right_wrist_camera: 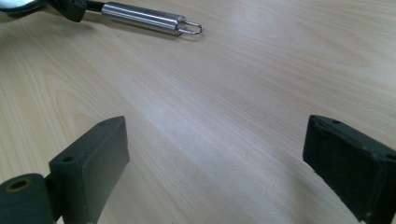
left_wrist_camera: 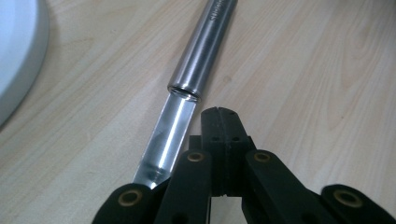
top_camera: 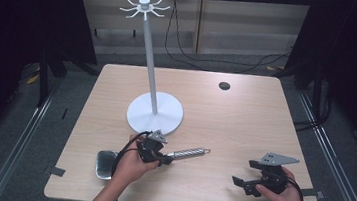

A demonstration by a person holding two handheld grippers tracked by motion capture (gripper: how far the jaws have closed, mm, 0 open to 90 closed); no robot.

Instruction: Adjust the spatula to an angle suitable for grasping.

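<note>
A steel kitchen utensil lies on the wooden table (top_camera: 245, 117). Its round handle (top_camera: 188, 153) with a wire loop points right, and its flat head (top_camera: 104, 164) rests near the front left edge. My left gripper (top_camera: 164, 159) is low over the utensil's neck. In the left gripper view its pads (left_wrist_camera: 219, 114) are pressed together, and the flat shank (left_wrist_camera: 170, 130) runs just left of them and under the linkage, not between them. My right gripper (top_camera: 240, 183) rests at the front right, open, with bare table between its fingers (right_wrist_camera: 215, 154). The right gripper view shows the handle (right_wrist_camera: 144, 17) far off.
A white hanging stand has its round base (top_camera: 155, 113) just behind the left hand, a tall pole, and a ring of hooks (top_camera: 144, 7) on top. A black grommet (top_camera: 224, 85) sits at the back of the table. Cables lie on the floor beyond.
</note>
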